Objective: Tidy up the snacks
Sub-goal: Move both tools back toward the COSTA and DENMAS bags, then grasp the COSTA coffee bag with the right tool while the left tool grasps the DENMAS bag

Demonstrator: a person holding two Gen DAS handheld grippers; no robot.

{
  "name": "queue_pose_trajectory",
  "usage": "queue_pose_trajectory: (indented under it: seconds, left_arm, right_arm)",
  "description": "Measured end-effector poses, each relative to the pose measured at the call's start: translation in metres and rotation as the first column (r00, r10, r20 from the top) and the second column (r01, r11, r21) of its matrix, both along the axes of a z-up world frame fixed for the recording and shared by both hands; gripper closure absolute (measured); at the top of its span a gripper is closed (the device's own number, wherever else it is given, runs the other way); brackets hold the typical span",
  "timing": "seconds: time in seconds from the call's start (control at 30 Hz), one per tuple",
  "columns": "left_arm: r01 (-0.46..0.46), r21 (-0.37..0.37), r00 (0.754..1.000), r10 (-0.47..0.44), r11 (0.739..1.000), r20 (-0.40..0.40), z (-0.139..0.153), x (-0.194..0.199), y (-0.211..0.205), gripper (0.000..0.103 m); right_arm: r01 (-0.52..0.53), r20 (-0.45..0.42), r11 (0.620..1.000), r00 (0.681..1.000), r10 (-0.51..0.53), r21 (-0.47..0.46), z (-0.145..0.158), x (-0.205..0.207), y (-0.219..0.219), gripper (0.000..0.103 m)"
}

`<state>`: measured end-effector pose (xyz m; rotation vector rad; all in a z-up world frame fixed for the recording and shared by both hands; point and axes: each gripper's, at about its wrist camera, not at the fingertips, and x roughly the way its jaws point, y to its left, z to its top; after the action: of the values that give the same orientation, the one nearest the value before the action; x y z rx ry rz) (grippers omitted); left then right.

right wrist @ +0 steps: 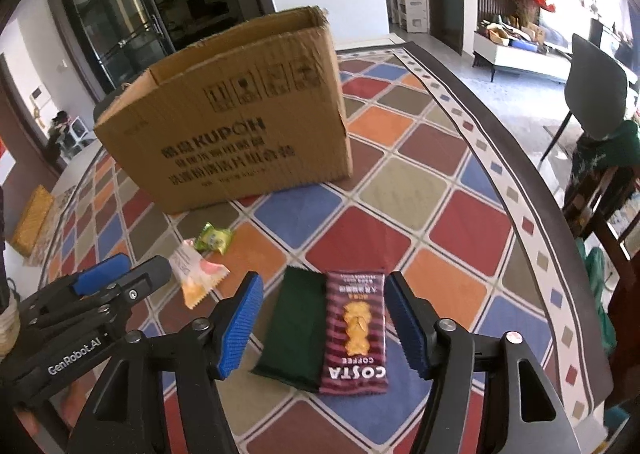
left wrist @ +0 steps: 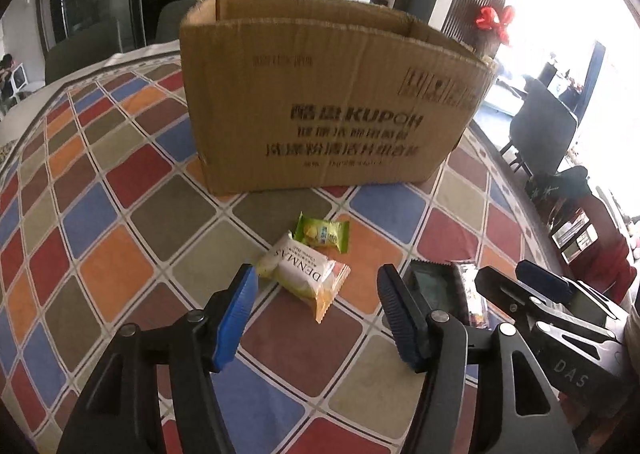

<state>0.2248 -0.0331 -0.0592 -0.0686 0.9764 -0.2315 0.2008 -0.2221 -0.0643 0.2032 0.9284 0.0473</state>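
Cardboard box (right wrist: 224,125) behind snacks; both grippers open w/ nothing gripped.

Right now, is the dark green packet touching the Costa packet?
Touching. The right wrist view shows the dark green packet lying against the Costa packet, its edge tucked under with no tablecloth between.

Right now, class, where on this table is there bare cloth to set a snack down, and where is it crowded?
Free: the tablecloth right of the cardboard box, toward the table edge. Crowded: before the box, where the green candy, white packet, dark green packet and Costa packet lie.
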Motion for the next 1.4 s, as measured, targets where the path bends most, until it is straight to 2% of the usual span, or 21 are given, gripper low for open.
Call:
queue_pose_trajectory:
  seconds: [0.33, 0.53, 0.83, 0.97, 1.03, 1.1, 1.13, 1.2, 1.27, 1.4]
  left_arm:
    - [-0.045, 0.009, 0.998, 0.045, 0.999, -0.048, -0.022, 0.015, 0.005, 0.042]
    - [-0.04, 0.025, 0.997, 0.042, 0.999, -0.07, -0.034, 0.021, 0.0, 0.041]
    - [-0.032, 0.009, 0.993, 0.033, 0.999, -0.114, -0.049, 0.035, -0.003, 0.041]
    - [-0.035, 0.02, 0.994, 0.037, 0.999, -0.101, -0.05, 0.039, -0.004, 0.041]
    - [-0.034, 0.021, 0.995, 0.036, 0.999, -0.096, -0.05, 0.039, -0.005, 0.043]
    - [-0.036, 0.027, 0.995, 0.038, 0.999, -0.089, -0.051, 0.039, -0.004, 0.052]
    - [-0.035, 0.028, 0.995, 0.037, 0.999, -0.088, -0.051, 0.039, -0.004, 0.053]
    - [-0.036, 0.03, 0.996, 0.039, 0.999, -0.085, -0.051, 0.037, -0.006, 0.055]
    - [-0.035, 0.033, 0.996, 0.037, 0.999, -0.082, -0.051, 0.034, -0.007, 0.058]
    - [-0.027, 0.032, 0.996, 0.029, 0.999, -0.081, -0.051, 0.031, -0.011, 0.06]
  right_arm:
    - [0.02, -0.043, 0.999, 0.999, -0.021, -0.036, -0.021, 0.001, -0.001, 0.038]
    - [0.034, -0.054, 0.999, 0.998, -0.036, -0.039, -0.027, 0.001, -0.004, 0.038]
    - [0.053, -0.081, 0.998, 0.995, -0.057, -0.044, -0.037, 0.006, -0.008, 0.038]
    - [0.06, -0.092, 0.997, 0.994, -0.063, -0.043, -0.042, 0.008, -0.01, 0.038]
    - [0.064, -0.099, 0.997, 0.993, -0.068, -0.04, -0.044, 0.009, -0.012, 0.038]
    - [0.068, -0.106, 0.997, 0.992, -0.072, -0.036, -0.047, 0.009, -0.013, 0.038]
    - [0.071, -0.109, 0.997, 0.991, -0.074, -0.031, -0.048, 0.009, -0.015, 0.039]
    - [0.073, -0.106, 0.997, 0.991, -0.075, -0.022, -0.049, 0.008, -0.016, 0.042]
    - [0.065, -0.099, 0.998, 0.993, -0.067, -0.023, -0.048, 0.008, -0.015, 0.056]
    - [0.054, -0.09, 0.999, 0.994, -0.054, -0.006, -0.048, 0.007, -0.015, 0.061]
